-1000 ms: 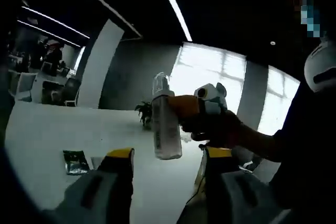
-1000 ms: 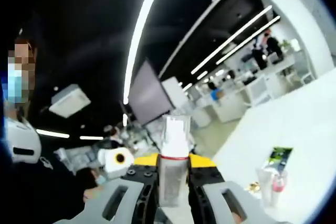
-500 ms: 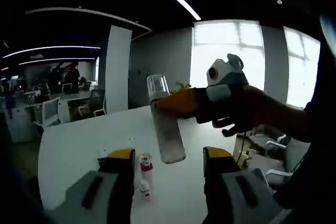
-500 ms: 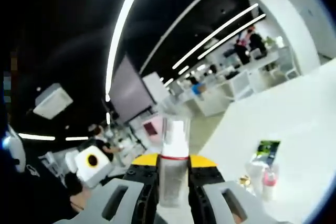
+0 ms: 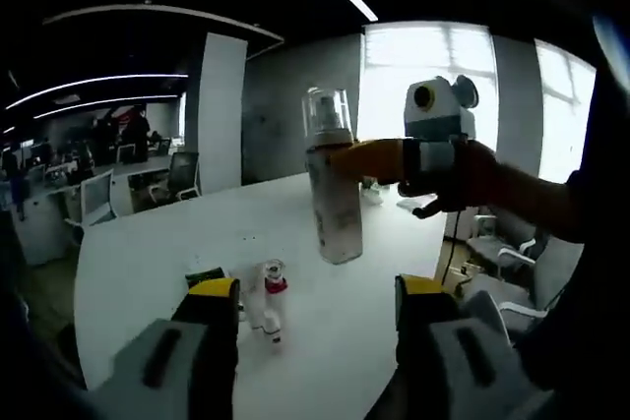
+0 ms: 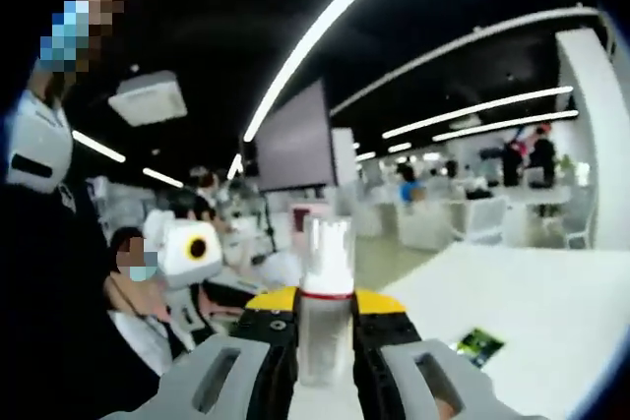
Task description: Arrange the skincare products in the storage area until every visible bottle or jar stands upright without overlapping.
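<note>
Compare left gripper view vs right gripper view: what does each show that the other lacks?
Left gripper view: small bottles, one with a red collar, standing on the white table, bright windows behind, and the left gripper open below.

Right gripper view: a dark wall screen, a seated person in a mask, and a green packet lying on the table.

Shared: the clear cylindrical pump bottle with a transparent cap, held above the table by the right gripper, whose yellow-tipped jaws are shut on it.
</note>
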